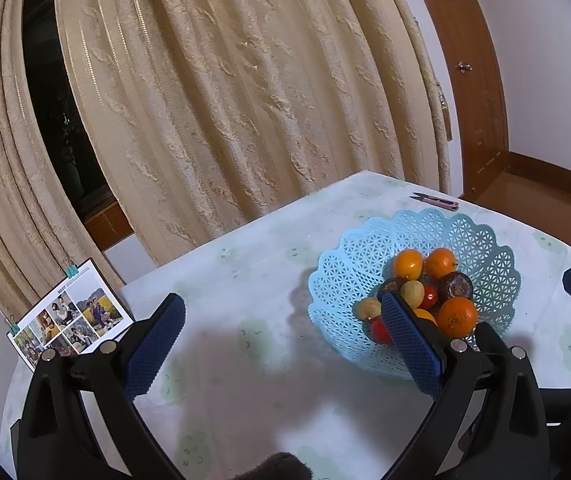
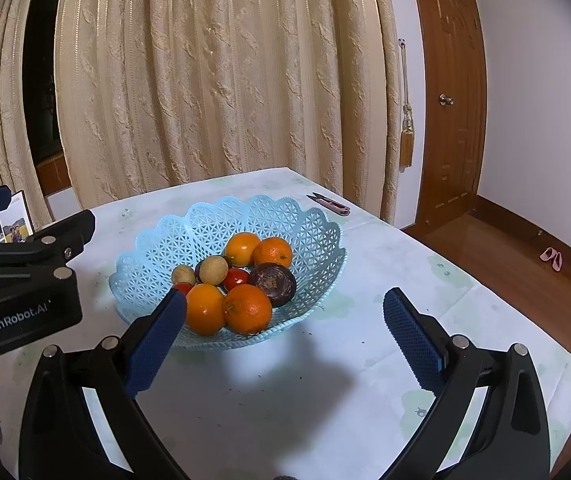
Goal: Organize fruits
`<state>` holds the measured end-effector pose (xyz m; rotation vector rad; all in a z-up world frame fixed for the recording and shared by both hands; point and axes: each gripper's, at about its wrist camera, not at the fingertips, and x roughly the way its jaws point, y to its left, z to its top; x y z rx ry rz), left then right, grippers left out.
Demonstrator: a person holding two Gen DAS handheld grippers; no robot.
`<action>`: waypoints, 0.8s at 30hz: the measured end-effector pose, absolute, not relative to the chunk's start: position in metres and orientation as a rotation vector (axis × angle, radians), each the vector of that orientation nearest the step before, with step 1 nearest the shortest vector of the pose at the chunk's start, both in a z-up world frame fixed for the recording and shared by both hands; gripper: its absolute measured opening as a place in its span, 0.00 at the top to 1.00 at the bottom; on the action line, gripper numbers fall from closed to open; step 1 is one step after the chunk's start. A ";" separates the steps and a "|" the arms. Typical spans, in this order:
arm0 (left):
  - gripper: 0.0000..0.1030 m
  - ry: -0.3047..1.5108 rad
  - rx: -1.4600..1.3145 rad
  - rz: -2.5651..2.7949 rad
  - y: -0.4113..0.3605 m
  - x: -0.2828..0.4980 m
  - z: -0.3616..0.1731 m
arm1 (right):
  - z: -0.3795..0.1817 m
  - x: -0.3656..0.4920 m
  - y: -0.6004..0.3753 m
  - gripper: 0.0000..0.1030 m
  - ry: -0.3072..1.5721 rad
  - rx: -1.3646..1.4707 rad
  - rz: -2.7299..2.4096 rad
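A light blue lattice basket (image 1: 481,240) (image 2: 213,220) stands on the table and holds several oranges (image 1: 456,317) (image 2: 248,308), a dark purple passion fruit (image 1: 456,286) (image 2: 273,282), small red tomatoes (image 2: 236,279) and tan round fruits (image 2: 213,270). My left gripper (image 1: 283,312) is open and empty, left of the basket; its right finger (image 1: 411,344) hides part of the fruit. My right gripper (image 2: 285,308) is open and empty, just in front of the basket. The left gripper's body (image 2: 21,280) shows at the left of the right wrist view.
The table (image 1: 245,264) has a pale green-patterned cloth. Pink thread snips (image 1: 435,201) (image 2: 331,204) lie at its far edge. A clipped photo card (image 1: 67,316) stands at the left edge. Beige curtains (image 2: 225,80) hang behind; a wooden door (image 2: 451,100) and pink slippers (image 2: 551,258) are at the right.
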<state>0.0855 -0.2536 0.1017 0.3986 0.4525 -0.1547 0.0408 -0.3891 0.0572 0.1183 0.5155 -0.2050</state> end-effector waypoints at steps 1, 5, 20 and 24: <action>0.05 0.453 0.401 -0.155 -0.254 0.086 0.101 | 0.057 0.041 -0.390 0.03 0.517 0.120 -0.205; 0.05 0.457 0.407 -0.157 -0.256 0.086 0.100 | 0.056 0.039 -0.393 0.03 0.520 0.125 -0.207; 0.05 0.501 0.402 -0.191 -0.256 0.087 0.095 | 0.055 0.037 -0.394 0.03 0.547 0.130 -0.183; 0.05 0.599 0.333 -0.182 -0.228 0.092 0.087 | 0.054 0.036 -0.384 0.03 0.590 0.136 -0.114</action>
